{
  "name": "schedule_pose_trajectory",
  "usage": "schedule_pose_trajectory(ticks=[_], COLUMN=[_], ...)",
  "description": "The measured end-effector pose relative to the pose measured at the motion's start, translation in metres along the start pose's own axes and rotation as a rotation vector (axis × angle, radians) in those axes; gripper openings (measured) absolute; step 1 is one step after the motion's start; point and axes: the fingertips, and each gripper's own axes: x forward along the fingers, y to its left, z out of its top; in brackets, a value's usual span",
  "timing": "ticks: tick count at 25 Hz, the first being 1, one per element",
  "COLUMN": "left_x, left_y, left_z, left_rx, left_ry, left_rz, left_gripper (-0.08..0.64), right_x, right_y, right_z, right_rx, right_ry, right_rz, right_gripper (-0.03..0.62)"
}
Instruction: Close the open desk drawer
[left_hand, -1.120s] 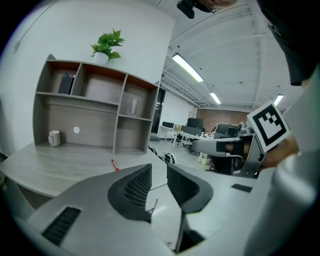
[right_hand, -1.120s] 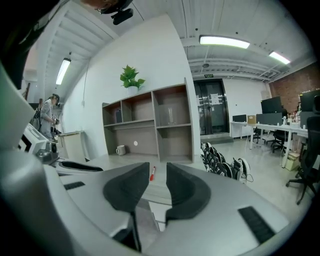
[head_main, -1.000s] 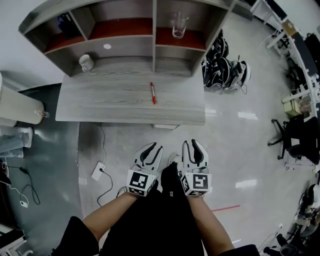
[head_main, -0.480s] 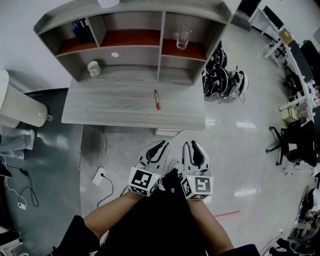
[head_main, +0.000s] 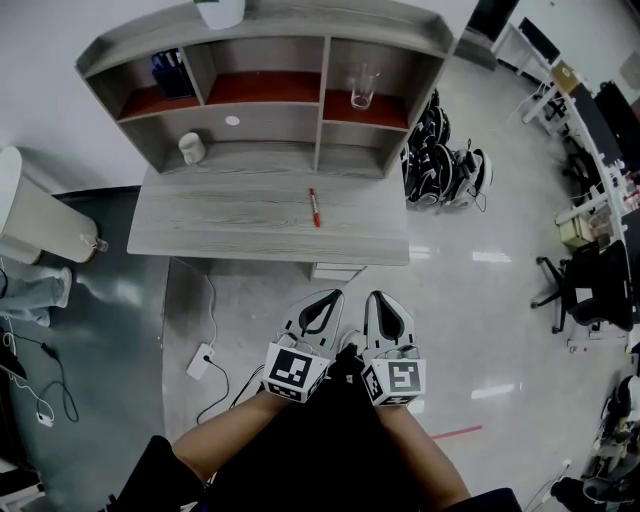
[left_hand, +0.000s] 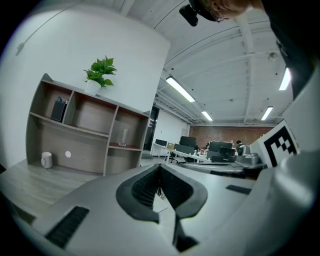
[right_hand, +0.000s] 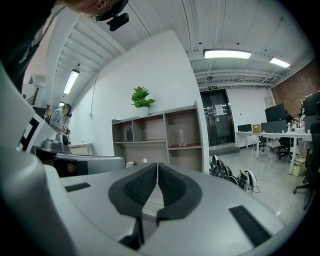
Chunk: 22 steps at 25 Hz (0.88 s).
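Observation:
The grey wooden desk (head_main: 250, 225) with a shelf unit on it stands ahead in the head view. A pale drawer (head_main: 335, 270) juts out a little under its front edge. Both grippers hang side by side in front of the person's body, short of the desk and touching nothing. My left gripper (head_main: 328, 297) is shut, pads together and empty; in the left gripper view my left gripper (left_hand: 160, 167) points toward the shelves. My right gripper (head_main: 386, 297) is closing with nothing between its jaws; in the right gripper view its pads meet at my right gripper (right_hand: 157, 165) tip.
A red pen (head_main: 314, 207) lies on the desk and a white cup (head_main: 191, 148) stands by the shelves. A glass (head_main: 363, 86) sits in a shelf bay. Helmets (head_main: 440, 165) lie right of the desk, a power strip (head_main: 202, 360) and cable left, a white bin (head_main: 35, 220) far left.
Both grippers' jaws have gone from spread apart to closed together. Both hands have risen slightly, and the desk sits a little lower in the head view.

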Motion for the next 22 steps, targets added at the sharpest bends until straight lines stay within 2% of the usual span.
schedule_pose_trajectory(ticks=[6, 10, 15, 19, 22], left_x=[-0.002, -0.002, -0.002, -0.001, 0.000], left_y=[0.001, 0.000, 0.001, -0.003, -0.005], left_z=[0.007, 0.009, -0.001, -0.002, -0.005], left_rx=[0.047, 0.062, 0.045, 0.077, 0.063], left_ry=[-0.032, -0.040, -0.013, -0.016, -0.011], left_rz=[0.021, 0.033, 0.041, 0.022, 0.012], left_gripper=[0.014, 0.014, 0.014, 0.014, 0.014], right_x=[-0.004, -0.004, -0.006, -0.006, -0.007], right_y=[0.007, 0.012, 0.012, 0.014, 0.012], right_z=[0.012, 0.008, 0.002, -0.001, -0.004], right_rx=[-0.024, -0.082, -0.086, -0.089, -0.087], right_ry=[-0.039, -0.007, 0.016, 0.035, 0.042], right_rz=[0.009, 0.024, 0.013, 0.016, 0.008], right_gripper=[0.017, 0.017, 0.017, 0.017, 0.017])
